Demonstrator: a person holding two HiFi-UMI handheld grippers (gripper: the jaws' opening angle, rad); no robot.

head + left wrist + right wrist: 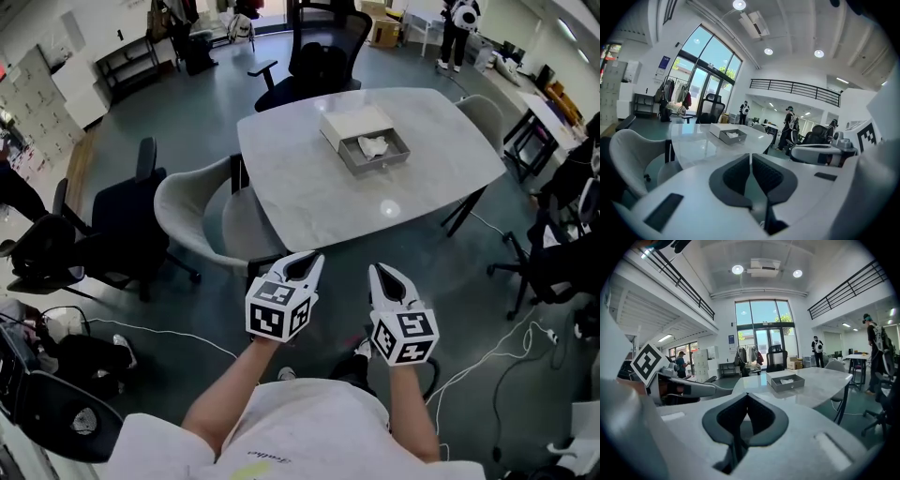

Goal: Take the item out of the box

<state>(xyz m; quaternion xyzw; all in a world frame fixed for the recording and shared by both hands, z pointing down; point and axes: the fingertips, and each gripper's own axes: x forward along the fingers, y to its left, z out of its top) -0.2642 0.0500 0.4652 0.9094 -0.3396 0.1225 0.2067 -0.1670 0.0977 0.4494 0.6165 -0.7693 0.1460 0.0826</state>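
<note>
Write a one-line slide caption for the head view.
Shut and empty, left gripper and right gripper wait short of the table; open grey box with white item on it.

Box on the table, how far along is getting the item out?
Done: the box already stands open on the table. In hand: nothing; left gripper and right gripper are shut, empty, short of the box. Left: reaching in and lifting out the white item.

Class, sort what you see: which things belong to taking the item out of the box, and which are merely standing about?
Job: box, white item in it, left gripper, right gripper, both shut and empty.
Standing about: grey chair, black office chair.
</note>
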